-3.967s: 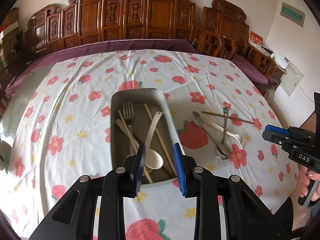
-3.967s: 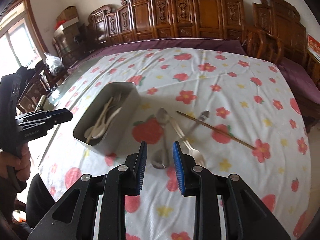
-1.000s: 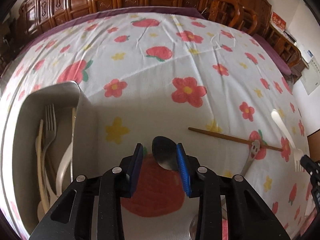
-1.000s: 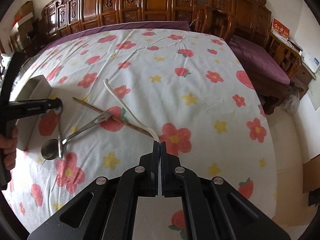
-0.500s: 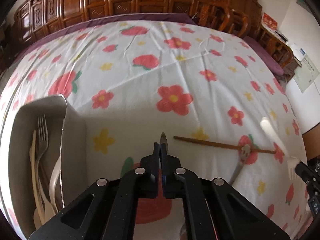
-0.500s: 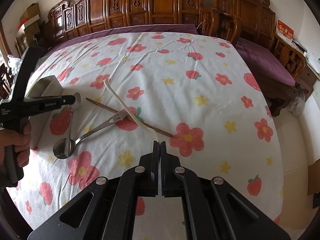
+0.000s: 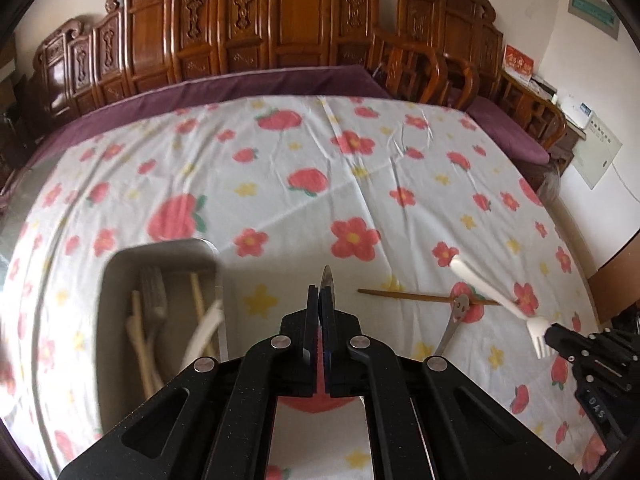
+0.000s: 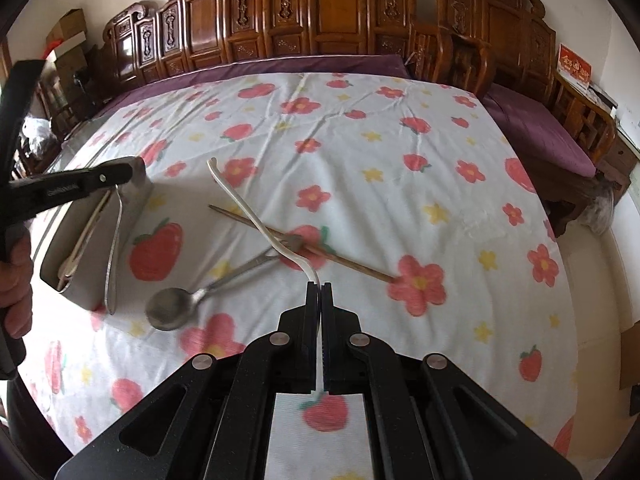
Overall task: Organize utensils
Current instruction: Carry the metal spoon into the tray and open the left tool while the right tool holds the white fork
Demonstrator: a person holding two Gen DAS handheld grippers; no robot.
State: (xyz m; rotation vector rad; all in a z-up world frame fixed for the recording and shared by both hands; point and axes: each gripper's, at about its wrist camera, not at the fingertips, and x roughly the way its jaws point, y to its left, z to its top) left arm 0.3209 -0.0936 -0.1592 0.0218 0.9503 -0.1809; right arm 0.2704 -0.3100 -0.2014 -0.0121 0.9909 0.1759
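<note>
Now left claw (image 7: 319, 300) has lifted metal spoon (image 8: 114, 248) (clamped); right claw (image 8: 319, 292) still grips white fork (image 8: 256, 216).

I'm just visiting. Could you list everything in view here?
Tablecloth: one, white with red flowers, over the table.
Tray: one, grey, left.
Utensils in tray: several, cream and metal.
Lying spoon: one, metal, on the cloth.
Chopstick: one, brown, on the cloth.
Carved chairs: several, brown, behind.
Held spoon: one, metal, in left hand-held gripper.
Fork: one, white, in right hand-held gripper.
Hand: one, far left.
</note>
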